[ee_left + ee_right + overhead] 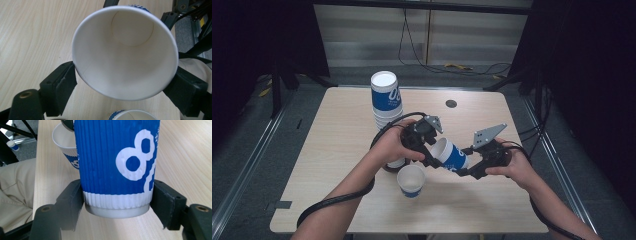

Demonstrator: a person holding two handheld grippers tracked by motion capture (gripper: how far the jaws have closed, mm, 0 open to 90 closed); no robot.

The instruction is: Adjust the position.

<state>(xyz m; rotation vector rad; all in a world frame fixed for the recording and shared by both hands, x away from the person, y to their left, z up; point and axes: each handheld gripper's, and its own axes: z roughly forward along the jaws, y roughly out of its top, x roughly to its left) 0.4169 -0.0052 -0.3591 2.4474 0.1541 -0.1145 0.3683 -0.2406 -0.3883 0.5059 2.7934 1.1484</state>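
A blue ribbed paper cup [451,155] with white print hangs tilted above the table, between both grippers. My right gripper [466,169] is shut on its base; in the right gripper view the jaws [117,192] press the white bottom band of the cup [116,165] from both sides. My left gripper [434,155] stands at the cup's mouth. In the left gripper view the round white rim [125,52] sits between the jaws [124,70], which flank it without denting it. A second cup [411,181] stands upright on the table just below.
A tall stack of the same cups [385,95] stands at the back of the wooden table [337,150], behind my left hand. A dark round hole [451,103] lies in the tabletop farther back. Cables run over the floor beyond the far edge.
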